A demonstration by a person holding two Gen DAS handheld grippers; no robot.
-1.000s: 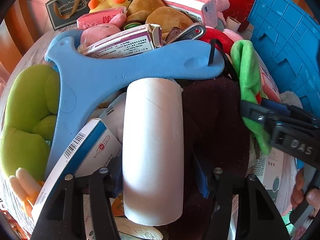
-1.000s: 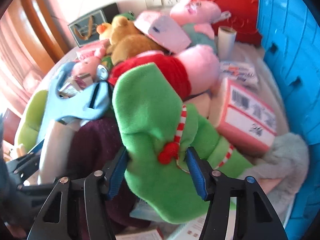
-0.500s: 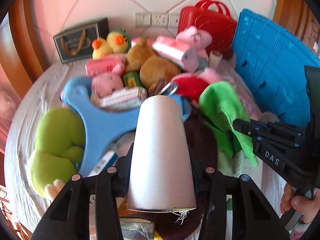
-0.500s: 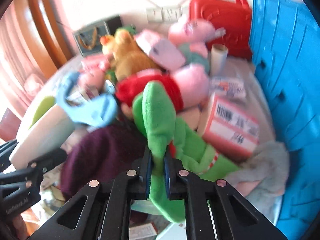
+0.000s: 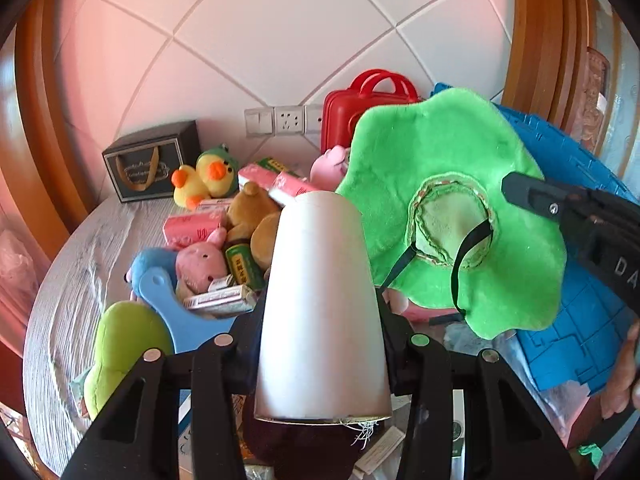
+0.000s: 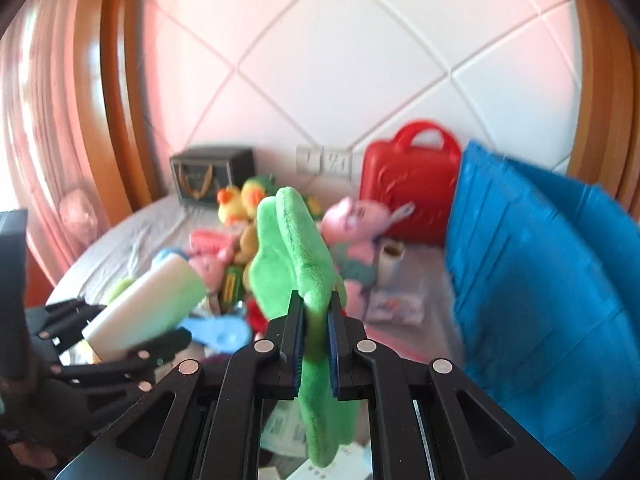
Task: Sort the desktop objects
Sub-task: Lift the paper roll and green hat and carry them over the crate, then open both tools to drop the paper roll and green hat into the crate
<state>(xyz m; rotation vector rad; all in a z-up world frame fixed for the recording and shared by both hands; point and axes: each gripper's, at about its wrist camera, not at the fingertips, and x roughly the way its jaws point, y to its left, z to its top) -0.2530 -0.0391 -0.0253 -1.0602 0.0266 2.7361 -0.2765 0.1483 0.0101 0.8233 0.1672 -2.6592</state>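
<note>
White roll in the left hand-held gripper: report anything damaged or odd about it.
The white roll, clamped in the left hand-held gripper, has a frayed near rim: loose threads hang off its lower right edge. Otherwise it looks smooth and undented.

wrist views facing wall, sharing toy pile (image 5: 224, 248)

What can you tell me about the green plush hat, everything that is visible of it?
The green plush hat is bright green, soft and fuzzy, with a wavy wide brim. In the left wrist view its underside faces the camera: a round paler opening edged with patterned trim, and a thin black strap hanging across it. It is lifted above the pile of toys, in front of the blue crate. The right gripper is closed on its brim, which looks folded double between the fingers. Nothing else appears to touch it.
</note>
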